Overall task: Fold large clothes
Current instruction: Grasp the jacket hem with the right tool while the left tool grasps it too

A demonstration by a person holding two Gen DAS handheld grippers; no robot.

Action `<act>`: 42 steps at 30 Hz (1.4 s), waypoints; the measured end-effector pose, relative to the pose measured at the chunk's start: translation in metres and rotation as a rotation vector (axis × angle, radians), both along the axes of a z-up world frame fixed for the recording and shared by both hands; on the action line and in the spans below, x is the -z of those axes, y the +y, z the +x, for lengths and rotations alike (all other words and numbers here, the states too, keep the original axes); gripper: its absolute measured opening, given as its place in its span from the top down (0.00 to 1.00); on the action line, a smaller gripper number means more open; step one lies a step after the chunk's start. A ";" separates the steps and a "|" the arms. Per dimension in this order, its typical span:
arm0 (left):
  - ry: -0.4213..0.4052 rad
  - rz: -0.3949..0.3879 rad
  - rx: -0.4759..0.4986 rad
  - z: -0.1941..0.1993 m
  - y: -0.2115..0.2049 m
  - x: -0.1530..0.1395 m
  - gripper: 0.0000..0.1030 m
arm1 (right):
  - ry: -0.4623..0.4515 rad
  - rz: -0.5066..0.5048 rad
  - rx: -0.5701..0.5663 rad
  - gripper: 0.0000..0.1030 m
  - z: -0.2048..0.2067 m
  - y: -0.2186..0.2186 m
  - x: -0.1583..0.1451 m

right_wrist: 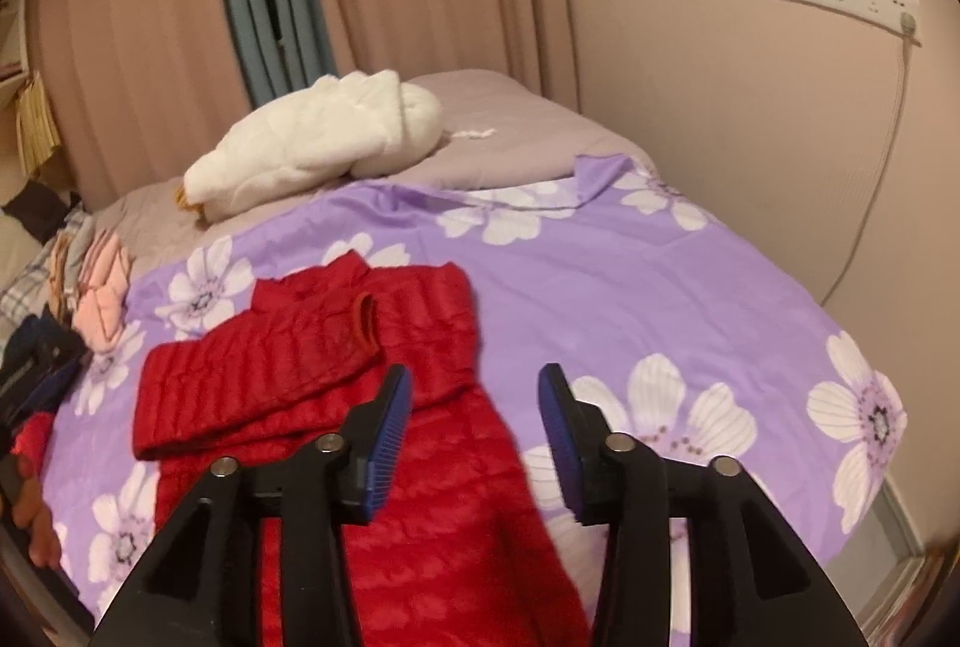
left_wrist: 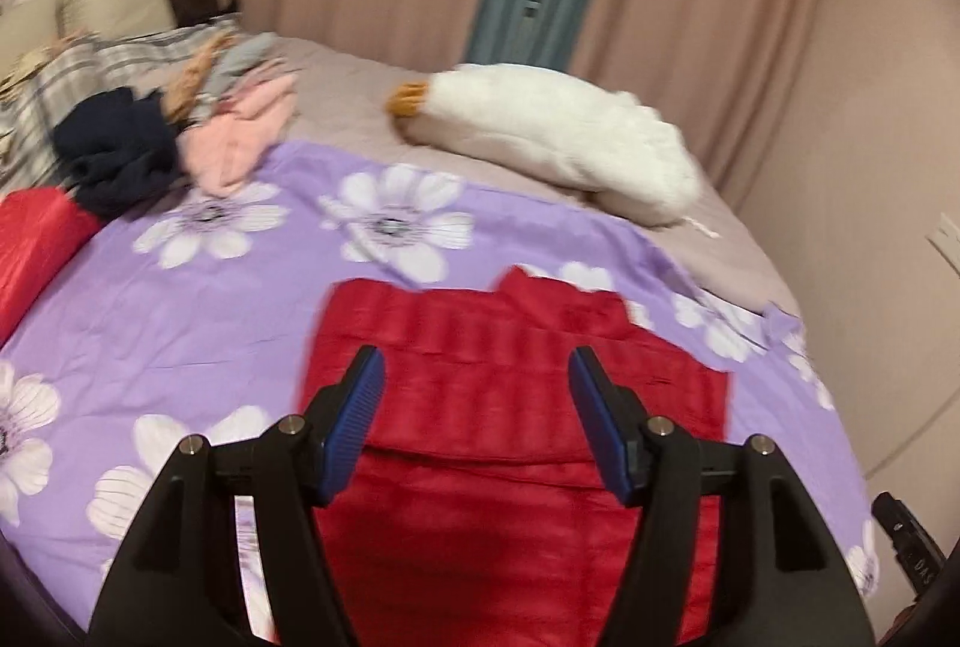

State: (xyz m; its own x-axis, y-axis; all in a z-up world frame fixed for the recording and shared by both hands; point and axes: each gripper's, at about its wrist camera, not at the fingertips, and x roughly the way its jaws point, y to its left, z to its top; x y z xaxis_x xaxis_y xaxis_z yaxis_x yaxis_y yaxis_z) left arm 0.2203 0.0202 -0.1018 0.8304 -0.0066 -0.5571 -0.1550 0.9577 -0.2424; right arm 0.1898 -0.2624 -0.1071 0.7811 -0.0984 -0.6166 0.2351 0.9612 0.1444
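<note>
A red quilted puffer jacket (right_wrist: 372, 407) lies flat on the purple flower-print sheet (right_wrist: 600, 275) covering the bed, one sleeve (right_wrist: 252, 377) folded across its chest with the cuff near the collar at 12 o'clock. The left tongs (left_wrist: 477, 407) hang released above the jacket's body, blue pads (left_wrist: 354, 425) spread wide and holding nothing, and the right tongs (right_wrist: 474, 425) likewise gape empty over the jacket's 3 o'clock edge. At 12 o'clock a white plush goose (left_wrist: 558, 137) rests beyond the sheet, and a heap of pink and navy clothes (left_wrist: 180, 143) sits at 10 o'clock.
</note>
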 end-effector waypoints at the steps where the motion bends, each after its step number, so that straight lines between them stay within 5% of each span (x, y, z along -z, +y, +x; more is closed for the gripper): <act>1: 0.004 0.005 -0.017 0.000 0.006 0.003 0.38 | 0.004 0.004 -0.007 0.51 0.004 0.003 0.002; 4: 0.041 -0.028 -0.055 0.006 0.034 0.020 0.38 | 0.022 0.026 -0.035 0.38 0.024 0.014 0.010; 9: 0.124 -0.071 -0.133 0.019 0.068 0.051 0.39 | 0.090 0.030 -0.078 0.37 0.069 0.037 0.035; 12: 0.147 -0.078 -0.148 0.024 0.079 0.065 0.39 | 0.138 0.049 -0.097 0.28 0.098 0.045 0.054; 21: 0.230 -0.063 -0.157 0.044 0.093 0.109 0.39 | 0.281 0.249 -0.081 0.27 0.177 0.048 0.135; 24: 0.248 -0.049 -0.156 0.051 0.093 0.118 0.40 | 0.206 0.303 -0.051 0.47 0.180 0.042 0.133; 25: 0.251 -0.047 -0.158 0.052 0.093 0.120 0.40 | 0.189 0.321 -0.063 0.70 0.182 0.042 0.131; 26: 0.254 -0.048 -0.161 0.053 0.093 0.121 0.40 | 0.166 0.346 -0.080 0.77 0.181 0.041 0.128; 36: 0.214 -0.024 -0.158 0.056 0.081 0.110 0.40 | -0.017 0.195 0.005 0.80 0.140 0.015 0.068; 39: 0.210 -0.029 -0.138 0.053 0.077 0.106 0.40 | -0.008 0.098 0.098 0.80 0.130 -0.003 0.067; 42: 0.203 -0.010 -0.141 0.051 0.072 0.102 0.40 | 0.057 0.154 0.126 0.80 0.127 -0.024 0.084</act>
